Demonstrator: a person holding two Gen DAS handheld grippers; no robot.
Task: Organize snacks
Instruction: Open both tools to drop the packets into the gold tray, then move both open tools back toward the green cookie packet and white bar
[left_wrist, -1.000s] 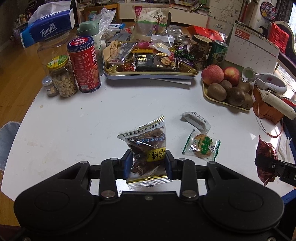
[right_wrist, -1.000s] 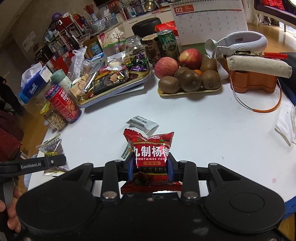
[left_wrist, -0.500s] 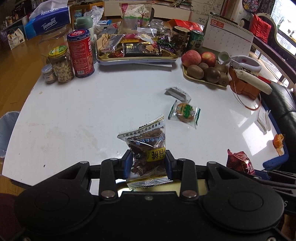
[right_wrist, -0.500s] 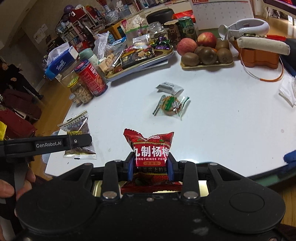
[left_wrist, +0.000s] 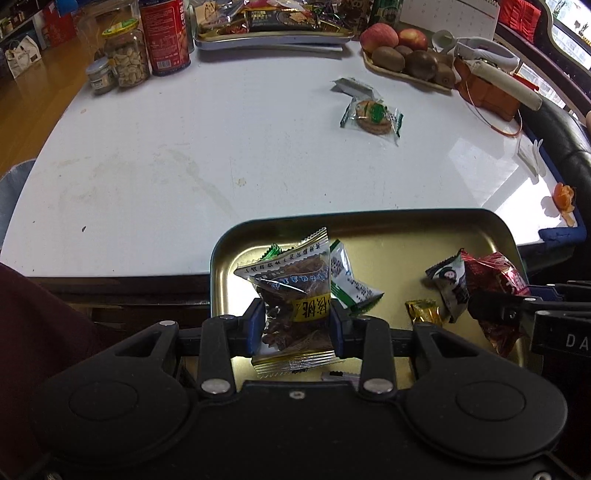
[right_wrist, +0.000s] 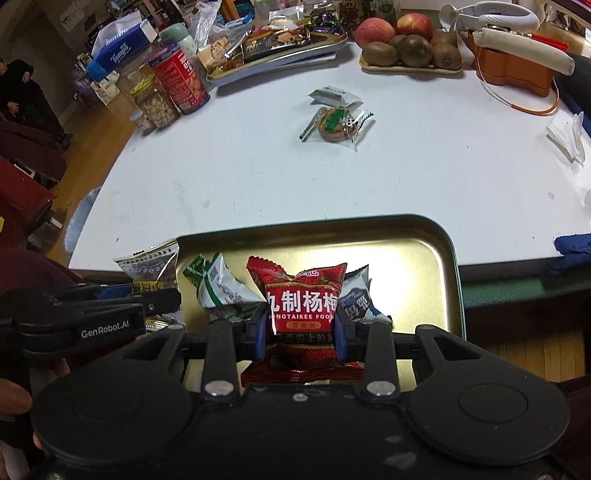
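My left gripper is shut on a clear packet of brown dried snack and holds it over the left part of a gold tin tray below the table's near edge. My right gripper is shut on a red plum packet over the same tray. Each gripper shows at the side of the other's view. In the tray lie a white-green packet, a dark-white packet and a small gold sweet. A green cookie packet and a white sachet lie on the white table.
At the table's far side stand a snack-filled tray, a red can, a nut jar, a fruit plate and an orange holder. An orange peel lies at the right edge.
Both grippers have pulled back toward me with their packets, from above the table to over the gold tray at its near edge. The table items now look farther away.
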